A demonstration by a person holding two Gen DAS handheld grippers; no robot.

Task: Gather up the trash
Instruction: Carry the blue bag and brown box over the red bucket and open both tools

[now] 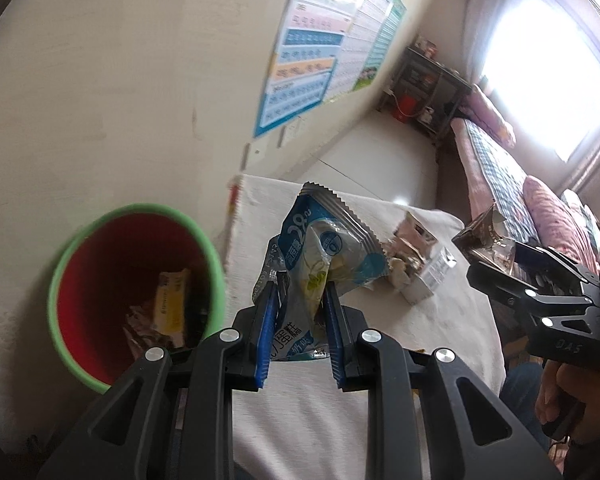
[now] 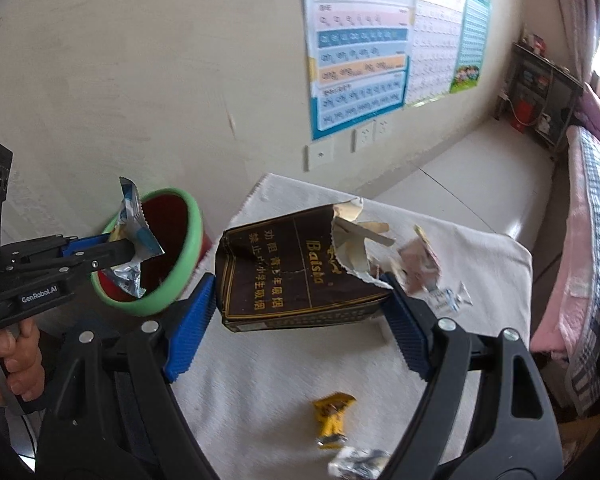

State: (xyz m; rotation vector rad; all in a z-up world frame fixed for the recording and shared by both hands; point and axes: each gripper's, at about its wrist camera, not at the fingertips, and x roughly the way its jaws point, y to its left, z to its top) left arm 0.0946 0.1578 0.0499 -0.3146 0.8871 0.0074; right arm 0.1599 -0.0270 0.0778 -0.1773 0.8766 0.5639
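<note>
I grip the wrapper (image 1: 324,256) in my left claw (image 1: 300,300), the carton (image 2: 300,268) in my right claw (image 2: 300,312), both lifted for dropping into the bin (image 1: 136,300).

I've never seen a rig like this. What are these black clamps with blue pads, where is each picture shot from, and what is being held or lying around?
There is no robot here: a person holds a two-finger clamp in each hand, each with a fisheye camera looking along its fingers.

The left clamp's picture shows the left gripper shut on a blue and white snack wrapper, beside a red bin with a green rim that already holds some trash.

The right clamp's picture shows the right gripper gripping a torn dark brown cigarette box across its width.

On the white cloth-covered table lie a yellow candy wrapper, a crumpled white wrapper and torn packaging scraps.
</note>
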